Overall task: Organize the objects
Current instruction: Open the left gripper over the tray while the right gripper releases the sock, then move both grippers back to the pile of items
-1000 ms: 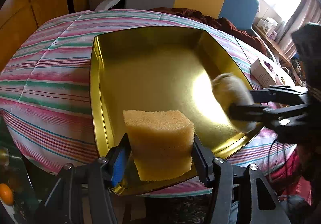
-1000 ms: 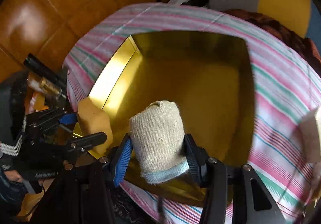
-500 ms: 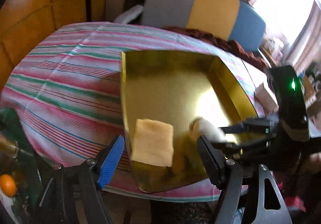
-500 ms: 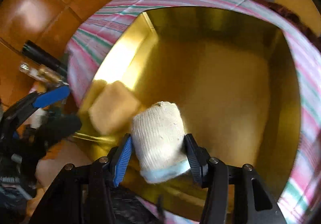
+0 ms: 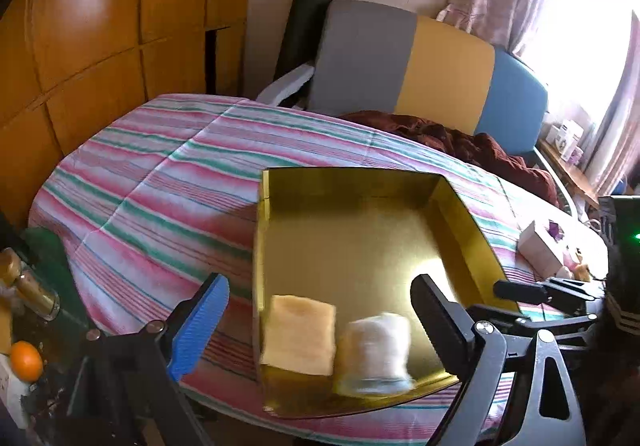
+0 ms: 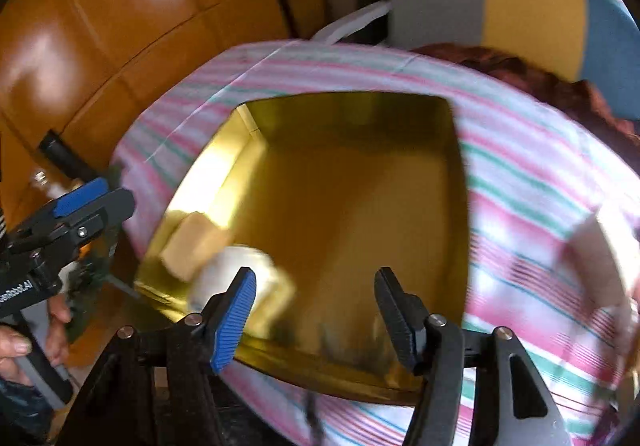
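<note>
Jaws of both tools stand wide apart and hold nothing. Left gripper (image 5: 320, 318): 1 ribbed blue pad and 1 plain black pad on black hinged arms, raised above the near edge of the tray. Right gripper (image 6: 314, 302): same build, also above the near edge; its black fingers enter the left wrist view from the right. Gold tray (image 5: 360, 222): square, shallow, with glossy mirror-like metallic walls and floor; it rests on a bedspread (image 5: 160, 182) of soft cloth striped pink, green and white. Sponge (image 5: 300, 332): pale yellow, porous, block-shaped, lying in the tray's near left corner. Cloth roll (image 5: 376, 350): off-white coarse knit with a pale blue edge, cylindrical, just beside the sponge on its right; both are motion-blurred. Writing on the left tool's body, seen at the edge of the right wrist view, is cut off and partly legible, ending in "Robot.AI". Behind: a headboard (image 5: 408, 62) padded in grey, yellow and blue panels.
</note>
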Available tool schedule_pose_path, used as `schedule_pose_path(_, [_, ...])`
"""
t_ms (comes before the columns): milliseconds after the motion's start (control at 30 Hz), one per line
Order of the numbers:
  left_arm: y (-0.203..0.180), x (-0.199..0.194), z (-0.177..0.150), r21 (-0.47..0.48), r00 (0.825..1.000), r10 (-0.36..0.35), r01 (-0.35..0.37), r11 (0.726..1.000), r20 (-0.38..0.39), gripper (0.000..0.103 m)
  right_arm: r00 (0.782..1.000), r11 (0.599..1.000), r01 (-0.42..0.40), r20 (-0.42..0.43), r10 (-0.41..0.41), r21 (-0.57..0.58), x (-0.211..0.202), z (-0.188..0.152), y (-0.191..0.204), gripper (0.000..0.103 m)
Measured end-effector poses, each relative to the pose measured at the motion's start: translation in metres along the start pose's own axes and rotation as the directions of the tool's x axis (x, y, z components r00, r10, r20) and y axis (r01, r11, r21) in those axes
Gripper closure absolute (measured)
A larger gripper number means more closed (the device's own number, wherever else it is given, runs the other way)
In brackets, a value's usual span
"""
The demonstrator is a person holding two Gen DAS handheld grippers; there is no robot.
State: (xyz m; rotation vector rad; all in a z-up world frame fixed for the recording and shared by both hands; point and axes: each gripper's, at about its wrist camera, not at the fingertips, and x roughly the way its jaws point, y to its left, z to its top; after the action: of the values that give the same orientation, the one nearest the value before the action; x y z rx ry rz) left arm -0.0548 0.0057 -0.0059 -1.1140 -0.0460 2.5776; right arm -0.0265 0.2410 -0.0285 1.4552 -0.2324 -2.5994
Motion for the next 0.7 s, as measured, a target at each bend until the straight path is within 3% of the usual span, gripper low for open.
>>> schedule_pose_path(133, [-0.021,0.005,-0.005,0.032,0.998,-0.061,0.062,0.998,-0.012,0.010,0.994,0.996,0.078,0.070,-0.081,0.048,-0.014,-0.007,-0.016,0.040])
schedule_pose_path(333, [-0.055,0.012,-0.009,0.085,0.991,-0.124,0.128,0.988,-0.053,0.010,0.984,0.981,0.122,0.114,-0.140,0.148,-0.039,-0.022,-0.054,0.040])
schedule_pose_path(533, [-0.093,0.016,-0.013,0.150,0.980,-0.177,0.189,0.970,-0.089,0.010,0.973,0.956,0.156,0.125,-0.192,0.248,-0.066,-0.042,-0.095,0.040])
schedule_pose_path(700, [-0.124,0.021,-0.012,0.203,0.969,-0.215,0.235,0.951,-0.119,0.010,0.958,0.911,0.219,0.098,-0.268,0.349,-0.091,-0.068,-0.141,0.040])
